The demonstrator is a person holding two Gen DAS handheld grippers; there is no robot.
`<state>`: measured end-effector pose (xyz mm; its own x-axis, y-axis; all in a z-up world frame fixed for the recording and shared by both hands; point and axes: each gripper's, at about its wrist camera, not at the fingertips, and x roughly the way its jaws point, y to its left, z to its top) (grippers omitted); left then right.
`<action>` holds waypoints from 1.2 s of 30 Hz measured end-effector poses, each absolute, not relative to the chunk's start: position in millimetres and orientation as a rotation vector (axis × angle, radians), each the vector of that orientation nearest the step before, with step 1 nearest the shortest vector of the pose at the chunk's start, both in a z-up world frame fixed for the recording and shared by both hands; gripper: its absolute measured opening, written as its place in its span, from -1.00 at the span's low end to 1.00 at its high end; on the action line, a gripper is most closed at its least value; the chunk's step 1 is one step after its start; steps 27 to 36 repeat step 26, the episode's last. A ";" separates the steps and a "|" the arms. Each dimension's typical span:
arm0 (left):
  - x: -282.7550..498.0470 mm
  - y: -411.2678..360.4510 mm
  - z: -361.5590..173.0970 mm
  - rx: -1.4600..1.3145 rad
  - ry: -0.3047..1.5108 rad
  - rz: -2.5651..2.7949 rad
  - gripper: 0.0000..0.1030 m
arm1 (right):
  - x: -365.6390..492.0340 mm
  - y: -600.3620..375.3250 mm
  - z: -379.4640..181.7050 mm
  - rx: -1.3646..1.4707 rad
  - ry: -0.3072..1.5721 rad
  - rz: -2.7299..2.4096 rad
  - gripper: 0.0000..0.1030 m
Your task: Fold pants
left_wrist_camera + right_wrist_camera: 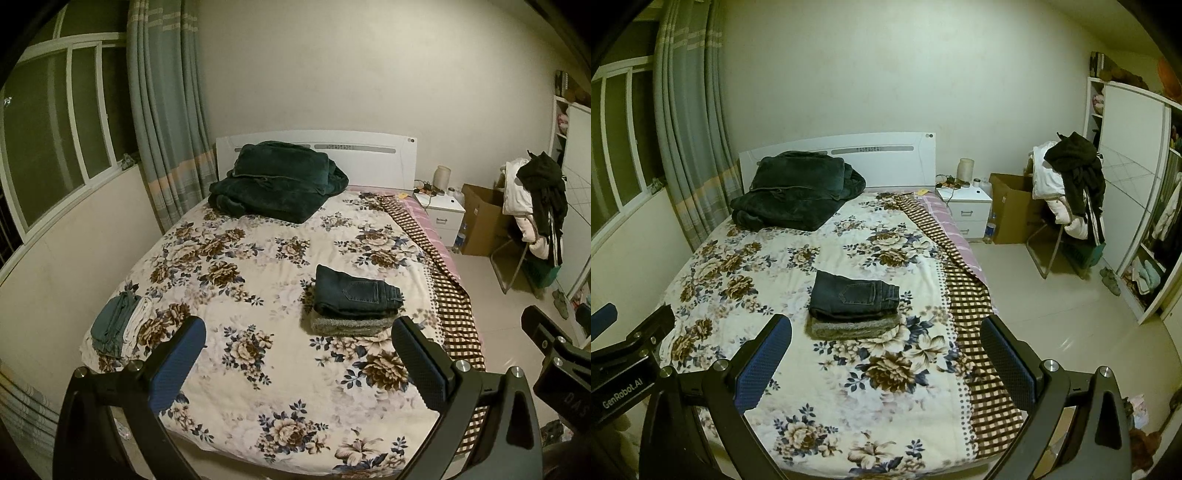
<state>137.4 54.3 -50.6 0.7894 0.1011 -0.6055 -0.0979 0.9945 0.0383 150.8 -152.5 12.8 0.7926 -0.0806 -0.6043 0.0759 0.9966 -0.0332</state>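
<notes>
Folded dark blue jeans (356, 297) (854, 298) lie on top of a folded grey fuzzy garment (351, 325) (851, 328) on the floral bedspread (258, 280) (798, 266). At the bed's left edge sits a small heap of teal and white clothes (118, 325). My left gripper (299, 334) hovers open above the near part of the bed, nothing between its blue pads. My right gripper (886, 332) is open too and empty, with the jeans stack just beyond its left finger (764, 363). Each gripper's body shows at the edge of the other's view.
A dark green blanket (277, 182) (798, 190) is piled by the white headboard (369, 158). A checked cloth (967, 302) hangs over the bed's right side. A nightstand (967, 206), cardboard box (1012, 210), chair heaped with clothes (1067, 192) and wardrobe (1137, 177) stand at right.
</notes>
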 end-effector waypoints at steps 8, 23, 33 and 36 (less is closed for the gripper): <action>135.2 53.9 -47.0 -0.003 0.656 0.117 1.00 | 149.4 -152.4 12.4 -0.006 0.652 -0.085 1.00; 135.2 54.6 -45.1 -0.009 0.650 0.127 1.00 | 151.2 -127.5 10.6 -0.004 0.665 -0.078 1.00; 135.6 56.8 -44.9 -0.012 0.651 0.125 1.00 | 150.7 -127.3 9.5 -0.003 0.664 -0.081 1.00; 135.6 56.8 -44.9 -0.012 0.651 0.125 1.00 | 150.7 -127.3 9.5 -0.003 0.664 -0.081 1.00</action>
